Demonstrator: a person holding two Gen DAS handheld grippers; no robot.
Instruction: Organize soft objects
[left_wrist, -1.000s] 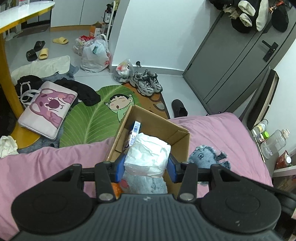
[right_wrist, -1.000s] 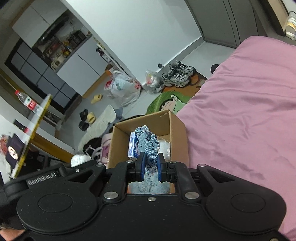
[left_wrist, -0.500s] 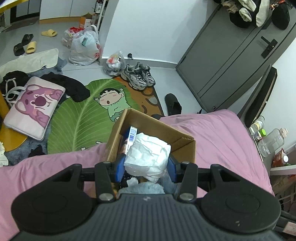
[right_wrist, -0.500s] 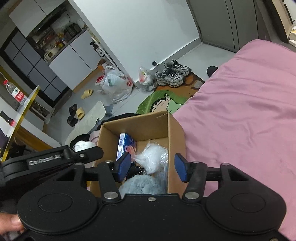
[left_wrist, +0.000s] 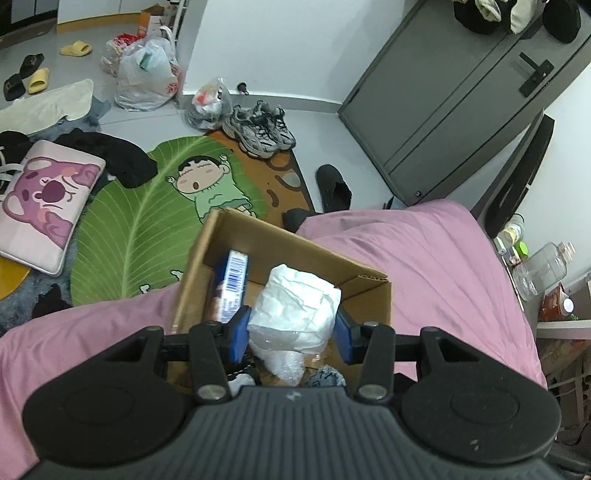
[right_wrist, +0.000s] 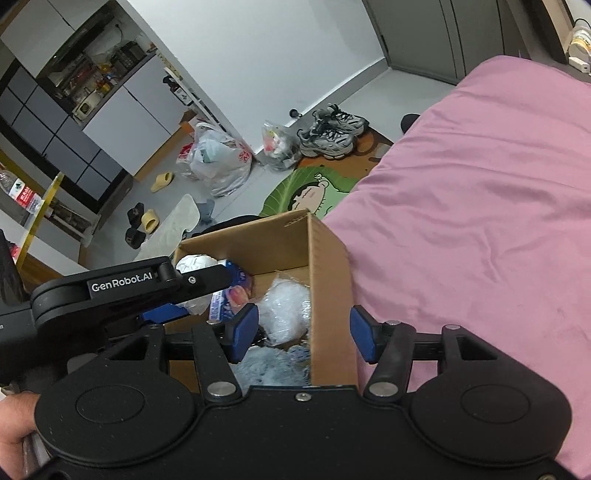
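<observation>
Over the box (left_wrist: 236, 240) on the bed (left_wrist: 424, 258), the left gripper (left_wrist: 291, 328) pinches a white pack (left_wrist: 295, 306) directly above the opening, while the right gripper (right_wrist: 303, 332), nothing in its just-opened jaws, straddles the box's wall.

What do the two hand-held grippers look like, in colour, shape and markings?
Both are black. Each hand-held gripper, left and right, has two round housings, a ribbed body, silver screws and blue finger pads. The left one's side carries white "GenRobot.AI" lettering in the right wrist view.

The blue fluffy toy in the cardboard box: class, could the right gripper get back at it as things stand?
Probably yes: the right gripper is open just above the blue fluffy toy, nothing between them, though the cardboard box wall sits between its fingers.
</observation>
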